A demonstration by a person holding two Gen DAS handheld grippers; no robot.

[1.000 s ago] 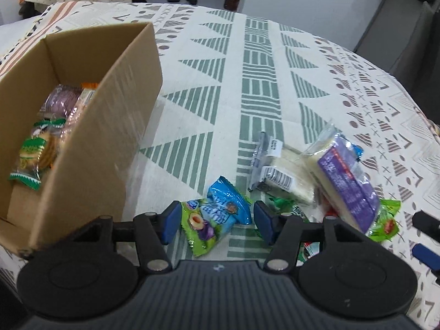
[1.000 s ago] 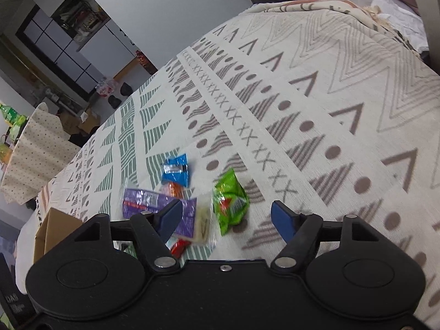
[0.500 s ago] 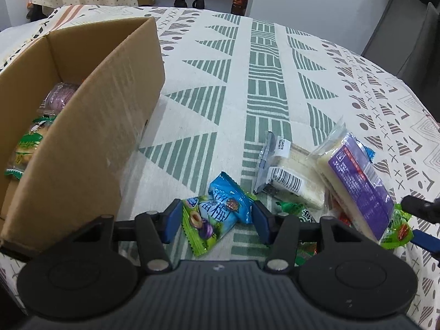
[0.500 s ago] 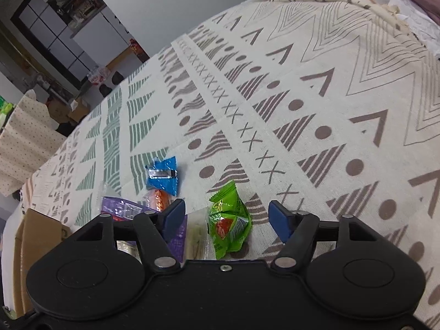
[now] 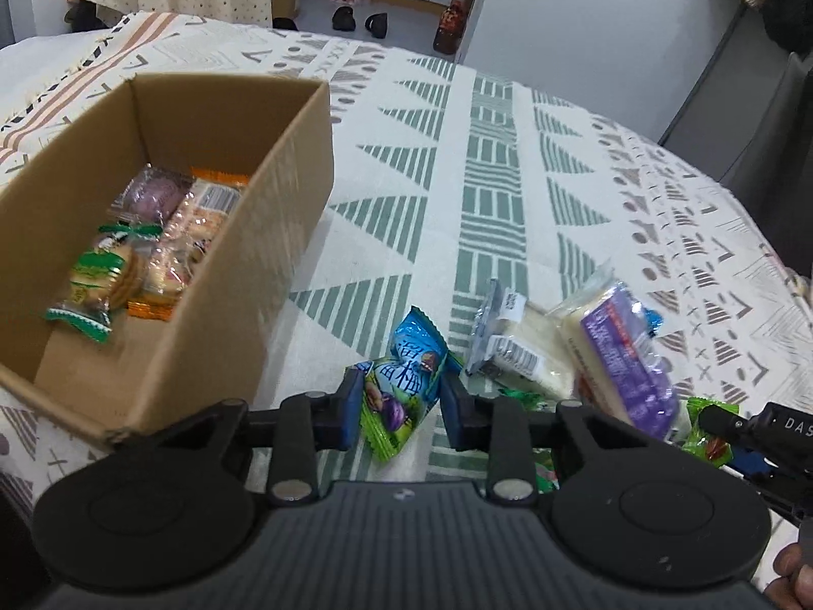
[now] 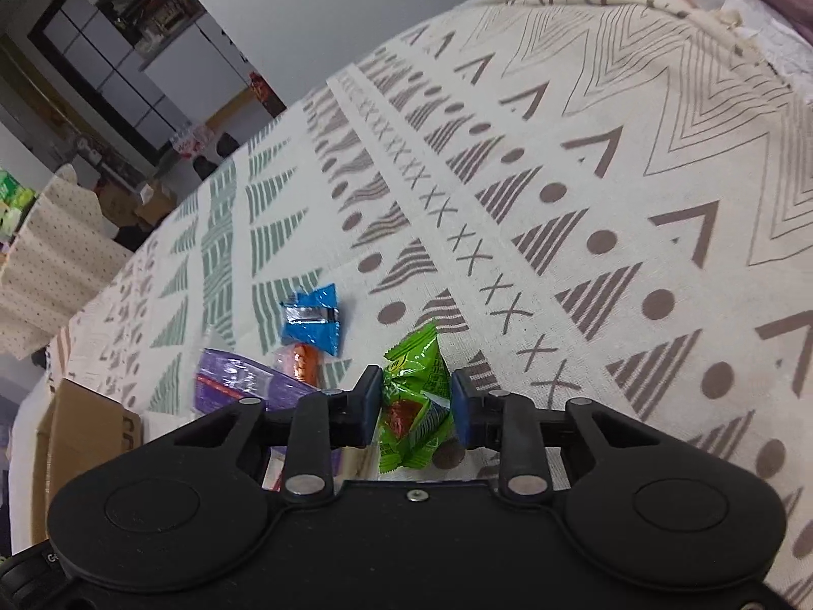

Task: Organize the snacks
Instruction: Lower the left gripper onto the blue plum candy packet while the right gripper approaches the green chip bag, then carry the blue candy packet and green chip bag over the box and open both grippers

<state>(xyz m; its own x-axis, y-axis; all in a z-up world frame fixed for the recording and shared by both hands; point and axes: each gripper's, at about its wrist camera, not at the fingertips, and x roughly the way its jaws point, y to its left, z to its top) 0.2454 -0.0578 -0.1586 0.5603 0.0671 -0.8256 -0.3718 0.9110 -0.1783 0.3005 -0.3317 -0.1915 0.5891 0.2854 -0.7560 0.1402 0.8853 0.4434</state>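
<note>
Left wrist: left tool (image 5: 399, 404) pinches blue-green packet (image 5: 402, 381); right tool (image 6: 415, 406) pinches green packet (image 6: 414, 401)

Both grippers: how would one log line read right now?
left gripper: shut on blue-green packet | right gripper: shut on green packet | box: part filled

Cardboard box (image 5: 213, 274): near-left part ran off the frame at 9 o'clock; in the right wrist view only a corner (image 6: 76, 437) showed, rest behind the gripper body. Small green packets (image 5: 523, 399) at 5 o'clock sat mostly under the left gripper's arm, type unclear. Purple-wrapped cake (image 6: 239, 381) was blurred, lower half hidden. Orange snack (image 6: 302, 361) partly under the blue packet (image 6: 312, 317), print too small to read. Person's fingertip (image 5: 798, 572) cut off at the bottom-right corner.
</note>
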